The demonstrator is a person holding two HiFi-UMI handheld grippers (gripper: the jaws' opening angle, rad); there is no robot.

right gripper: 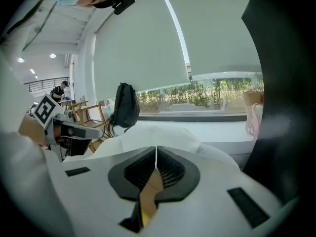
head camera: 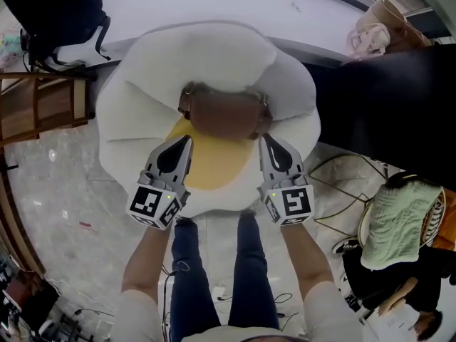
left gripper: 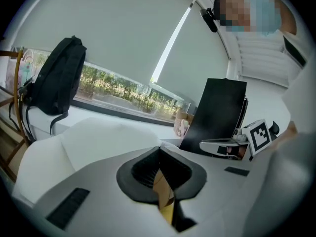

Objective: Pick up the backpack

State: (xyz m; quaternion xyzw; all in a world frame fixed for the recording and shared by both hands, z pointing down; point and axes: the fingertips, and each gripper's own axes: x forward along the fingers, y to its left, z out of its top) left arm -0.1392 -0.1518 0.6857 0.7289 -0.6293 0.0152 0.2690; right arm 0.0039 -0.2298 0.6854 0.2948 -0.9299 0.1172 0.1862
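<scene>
A black backpack [head camera: 50,13] stands on the white window ledge at the far left; it also shows as the backpack [left gripper: 59,78] in the left gripper view and the backpack [right gripper: 126,105] in the right gripper view. Nearer me, a brown bag-like thing [head camera: 224,112] lies on a white egg-shaped cushion [head camera: 142,84] with a yellow middle. My left gripper [head camera: 187,142] and right gripper [head camera: 265,140] hover just short of the brown thing, one at each side, both shut and empty. The left gripper [left gripper: 159,154] and right gripper [right gripper: 156,154] have their jaws pressed together.
A wooden chair [head camera: 43,105] stands left of the cushion. A tall black panel [head camera: 385,105] rises at the right, with a paper bag [head camera: 381,23] behind it on the ledge. A green cloth [head camera: 399,223] lies over a wire basket at the lower right. My legs are below the cushion.
</scene>
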